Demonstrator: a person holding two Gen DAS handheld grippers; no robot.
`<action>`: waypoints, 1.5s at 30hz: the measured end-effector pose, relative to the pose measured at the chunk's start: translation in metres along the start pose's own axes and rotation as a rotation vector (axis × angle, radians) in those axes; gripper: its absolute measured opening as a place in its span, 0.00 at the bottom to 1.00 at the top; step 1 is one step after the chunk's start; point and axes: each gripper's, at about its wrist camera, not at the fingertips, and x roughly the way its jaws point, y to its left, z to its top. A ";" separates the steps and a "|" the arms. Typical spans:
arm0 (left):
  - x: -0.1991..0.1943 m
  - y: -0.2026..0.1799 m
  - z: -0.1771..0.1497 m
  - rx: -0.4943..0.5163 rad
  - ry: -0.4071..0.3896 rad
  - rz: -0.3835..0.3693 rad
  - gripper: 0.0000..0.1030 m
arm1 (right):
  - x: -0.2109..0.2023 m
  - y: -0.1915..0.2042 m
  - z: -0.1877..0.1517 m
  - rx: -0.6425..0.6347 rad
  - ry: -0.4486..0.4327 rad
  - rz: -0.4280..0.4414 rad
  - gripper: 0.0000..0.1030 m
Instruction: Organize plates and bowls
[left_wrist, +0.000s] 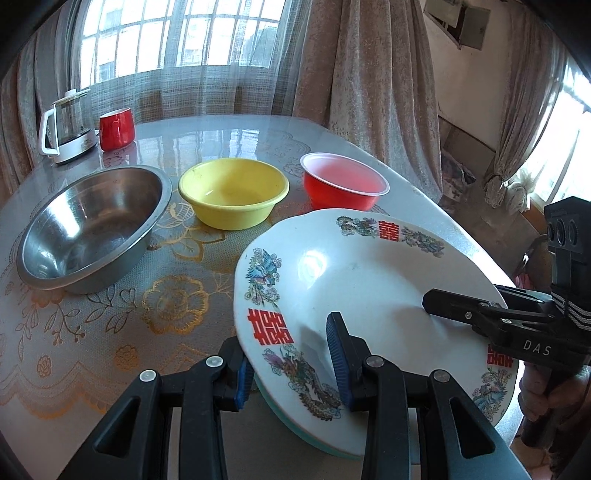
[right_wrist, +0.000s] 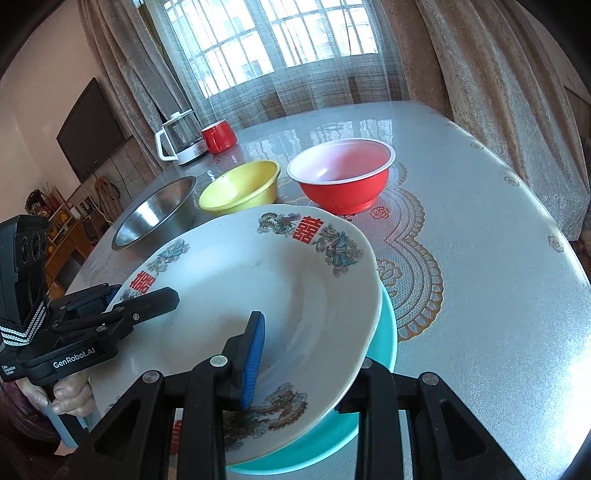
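Observation:
A white plate (left_wrist: 369, 280) with red characters and dragon print lies on top of a teal plate (right_wrist: 386, 343) near the table's front edge. My left gripper (left_wrist: 291, 362) straddles the white plate's near rim, one finger above and one below, jaws apart with a gap. My right gripper (right_wrist: 306, 365) straddles the opposite rim the same way; it shows in the left wrist view (left_wrist: 461, 314). Behind stand a steel bowl (left_wrist: 92, 225), a yellow bowl (left_wrist: 232, 195) and a red bowl (left_wrist: 343, 181).
A glass kettle (left_wrist: 68, 125) and a red mug (left_wrist: 116, 129) stand at the table's far left corner. The table (right_wrist: 480, 258) has a glossy floral cover. Curtains and windows lie behind; a TV (right_wrist: 92, 129) hangs on the left wall.

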 end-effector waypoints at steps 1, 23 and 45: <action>0.000 -0.001 -0.001 0.001 0.000 0.001 0.36 | 0.000 0.001 0.000 -0.008 -0.006 -0.009 0.29; 0.005 0.001 -0.003 -0.040 0.029 0.011 0.36 | -0.006 -0.001 0.007 0.018 0.060 -0.020 0.30; 0.000 -0.008 -0.011 0.005 0.026 0.055 0.36 | -0.016 -0.029 -0.004 0.133 0.020 -0.047 0.23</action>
